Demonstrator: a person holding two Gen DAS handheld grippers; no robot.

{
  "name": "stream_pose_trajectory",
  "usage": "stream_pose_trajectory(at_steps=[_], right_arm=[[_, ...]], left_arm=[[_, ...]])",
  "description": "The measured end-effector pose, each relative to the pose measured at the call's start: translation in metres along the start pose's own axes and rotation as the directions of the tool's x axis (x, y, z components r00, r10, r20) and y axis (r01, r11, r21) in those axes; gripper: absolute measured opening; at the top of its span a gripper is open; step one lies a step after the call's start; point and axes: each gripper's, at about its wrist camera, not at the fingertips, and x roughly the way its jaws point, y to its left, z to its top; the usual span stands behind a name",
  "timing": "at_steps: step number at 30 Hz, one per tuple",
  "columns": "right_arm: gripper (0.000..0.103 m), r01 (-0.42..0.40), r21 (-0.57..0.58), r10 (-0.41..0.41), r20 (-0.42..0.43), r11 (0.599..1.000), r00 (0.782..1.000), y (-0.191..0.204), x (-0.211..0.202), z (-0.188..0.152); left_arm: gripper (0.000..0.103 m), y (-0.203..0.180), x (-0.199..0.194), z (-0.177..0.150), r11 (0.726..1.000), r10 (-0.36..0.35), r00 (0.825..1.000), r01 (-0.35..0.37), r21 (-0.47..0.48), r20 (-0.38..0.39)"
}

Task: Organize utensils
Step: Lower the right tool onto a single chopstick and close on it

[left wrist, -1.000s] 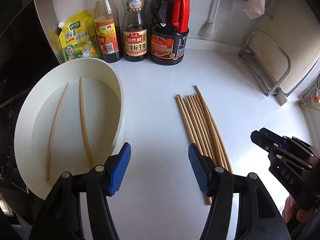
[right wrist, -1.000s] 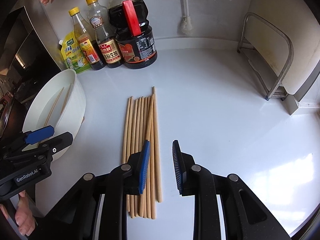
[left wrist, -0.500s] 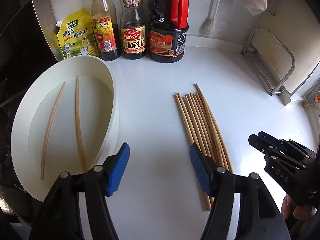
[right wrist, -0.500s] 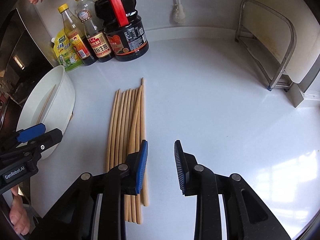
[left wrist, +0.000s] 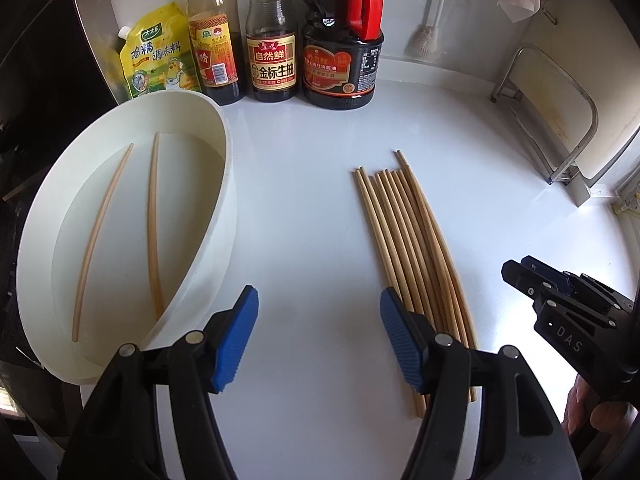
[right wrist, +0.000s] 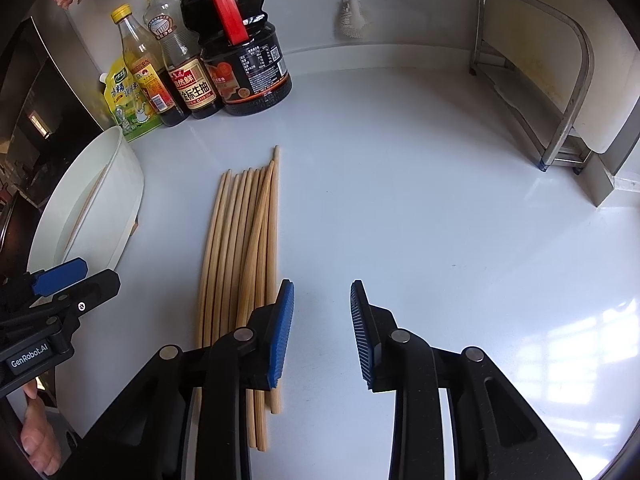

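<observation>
Several wooden chopsticks lie side by side in a bundle on the white counter; the bundle also shows in the right wrist view. A white oval basin at the left holds two chopsticks. My left gripper is open and empty, above the counter between the basin and the bundle. My right gripper is open and empty, just right of the bundle's near ends. The basin shows at the left in the right wrist view.
Three sauce bottles and a yellow seasoning pouch stand along the back wall. A metal rack with a cutting board stands at the right. A brush hangs on the back wall.
My right gripper has opened wider and shifted slightly right of the chopstick bundle. My left gripper has stayed open and moved little.
</observation>
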Motion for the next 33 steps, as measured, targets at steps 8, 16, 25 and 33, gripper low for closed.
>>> stream_pose_trajectory(at_steps=[8, 16, 25, 33], right_arm=[[0.029, -0.017, -0.004, 0.017, -0.008, 1.0, 1.0, -0.006, 0.005, -0.006], [0.035, -0.025, -0.026, 0.024, -0.014, 0.999, 1.0, -0.005, 0.012, -0.01], [0.041, -0.043, -0.073, 0.042, -0.014, 0.996, 0.999, 0.004, 0.023, -0.006], [0.041, -0.049, -0.118, 0.051, 0.009, 0.992, 0.999, 0.011, 0.032, -0.004]], left_arm=[[0.064, -0.003, 0.004, -0.005, 1.0, 0.012, 1.0, -0.013, -0.01, -0.008], [0.068, -0.008, 0.008, -0.008, 1.0, 0.009, 1.0, -0.008, -0.027, 0.003], [0.076, -0.003, 0.017, -0.014, 0.998, 0.013, 1.0, -0.012, -0.065, 0.003], [0.077, -0.001, 0.017, -0.018, 0.996, 0.023, 0.998, -0.018, -0.088, 0.065]])
